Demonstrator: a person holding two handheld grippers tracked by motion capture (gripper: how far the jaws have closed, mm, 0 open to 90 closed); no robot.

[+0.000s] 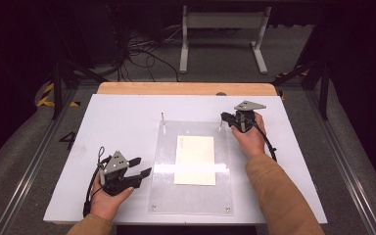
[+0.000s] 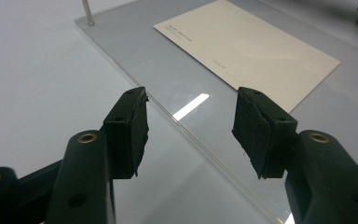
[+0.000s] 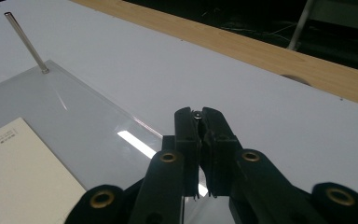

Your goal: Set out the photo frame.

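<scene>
Right gripper [image 3: 199,116] clamps the far-right pin [image 3: 198,114] of the acrylic sheet [image 1: 166,161]; a skewed pull could bend it. Left gripper [image 2: 189,123] half-open, empty.

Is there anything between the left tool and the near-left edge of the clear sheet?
Nothing visible. The left tool hangs open over bare white table, with the clear sheet's edge running between its jaws. The card lies farther in.
</scene>
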